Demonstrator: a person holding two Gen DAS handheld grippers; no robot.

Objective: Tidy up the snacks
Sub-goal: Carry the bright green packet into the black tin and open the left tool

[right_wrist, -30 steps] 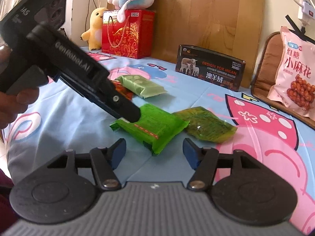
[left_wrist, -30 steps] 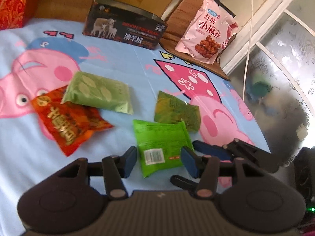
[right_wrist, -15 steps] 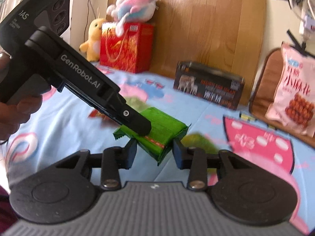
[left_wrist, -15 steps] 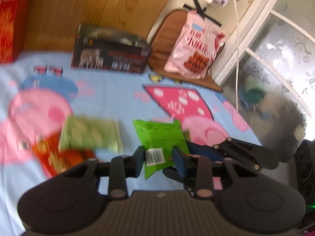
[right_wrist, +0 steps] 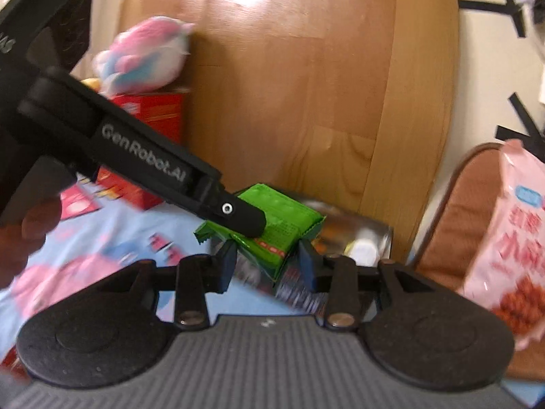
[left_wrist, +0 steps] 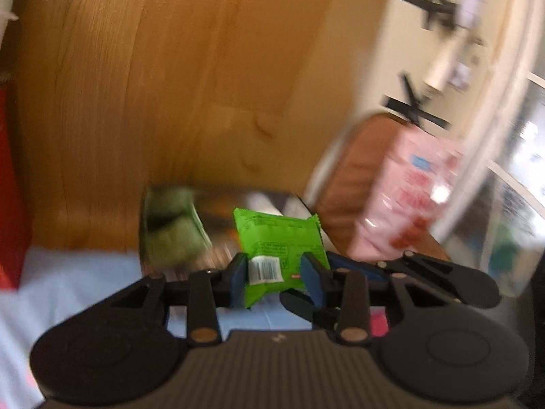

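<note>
Both tongs meet on one bright green snack packet (left_wrist: 279, 248), held up in the air above the blue cartoon-print bedsheet (right_wrist: 129, 225).

In the right wrist view the left tongs (right_wrist: 252, 220) reach in from the upper left, slanting down; a hand (right_wrist: 24, 235) wraps the handle at the left edge, blurred. Its upper finger lies across the top of the packet (right_wrist: 282, 225), pinching one end.

In the left wrist view the left tongs (left_wrist: 276, 276) stand narrowed on the barcode end of the packet, blue pads against both sides; these jaws have just been opening a little, yet the packet is gripped between them. The right tongs (left_wrist: 344, 266) come in from the right, closing on the packet's other side.

In its own view the right tongs (right_wrist: 269, 262) are part closed, pads at either edge of the packet's near corner, holding it.

Behind stand a wooden headboard (right_wrist: 306, 85), a dark box (right_wrist: 354, 235) and a pink snack bag (right_wrist: 511, 238), all blurred.
</note>
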